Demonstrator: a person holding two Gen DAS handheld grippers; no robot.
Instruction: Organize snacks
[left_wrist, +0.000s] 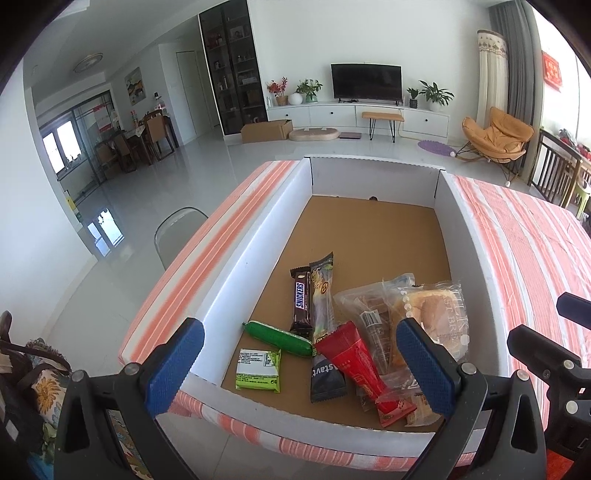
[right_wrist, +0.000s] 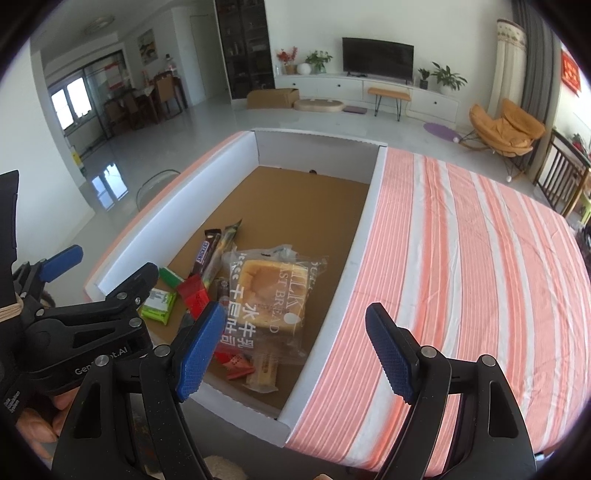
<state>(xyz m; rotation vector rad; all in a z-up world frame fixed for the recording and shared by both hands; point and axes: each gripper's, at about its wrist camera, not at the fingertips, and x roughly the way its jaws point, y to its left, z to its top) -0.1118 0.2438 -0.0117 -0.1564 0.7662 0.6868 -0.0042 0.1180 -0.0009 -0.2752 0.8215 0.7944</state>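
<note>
1. Snacks (left_wrist: 343, 332) lie heaped at the near end of the white box (left_wrist: 258, 236) on the striped tablecloth (right_wrist: 480, 258); no packet shows on the cloth, and the far half of the cardboard floor is bare
2. Both tongs are spread and pinch nothing: the left gripper (left_wrist: 301, 365) hangs over the near wall, the right gripper (right_wrist: 295, 354) over the right wall beside the milk bread (right_wrist: 273, 295)
3. With everything boxed, this fits a finished tidy or a pile awaiting sorting, so I name no next pick
4. For any grip, my judgement: take the Snickers bar (left_wrist: 300, 302) across its width; pinch the soft bread by its sealed edge, lightly, to avoid crushing
</note>
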